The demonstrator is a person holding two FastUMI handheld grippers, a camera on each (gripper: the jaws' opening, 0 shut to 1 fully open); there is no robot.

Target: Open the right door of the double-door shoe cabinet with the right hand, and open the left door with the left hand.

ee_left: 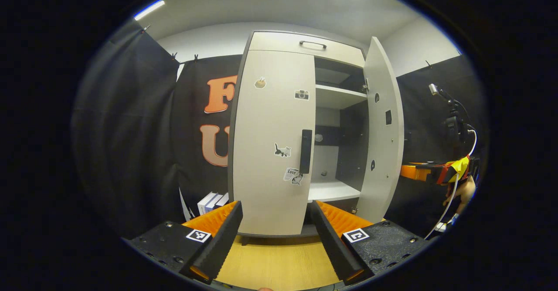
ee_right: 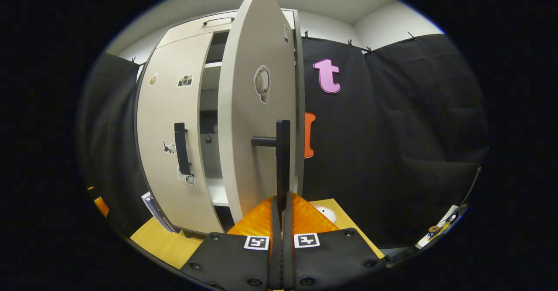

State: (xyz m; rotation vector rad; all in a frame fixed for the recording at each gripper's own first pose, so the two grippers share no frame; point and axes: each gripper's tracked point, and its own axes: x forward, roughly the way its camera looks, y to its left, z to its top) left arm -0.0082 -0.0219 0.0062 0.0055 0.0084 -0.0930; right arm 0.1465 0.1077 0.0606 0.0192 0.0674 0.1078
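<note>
Right gripper view: right tool clenched on right door handle, lower end hidden; left tool released.

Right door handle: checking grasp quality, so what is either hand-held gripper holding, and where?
The right hand-held gripper clamps the right door's handle at its lower end; the left hand-held gripper holds nothing.

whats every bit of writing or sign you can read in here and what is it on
"Love": on a sticker low on the left door, beside its handle.
Other door stickers: pictures, no words.
Boxes beside the cabinet: print too small to read.
Marker squares on the left hand-held gripper: patterns, not text.
</note>
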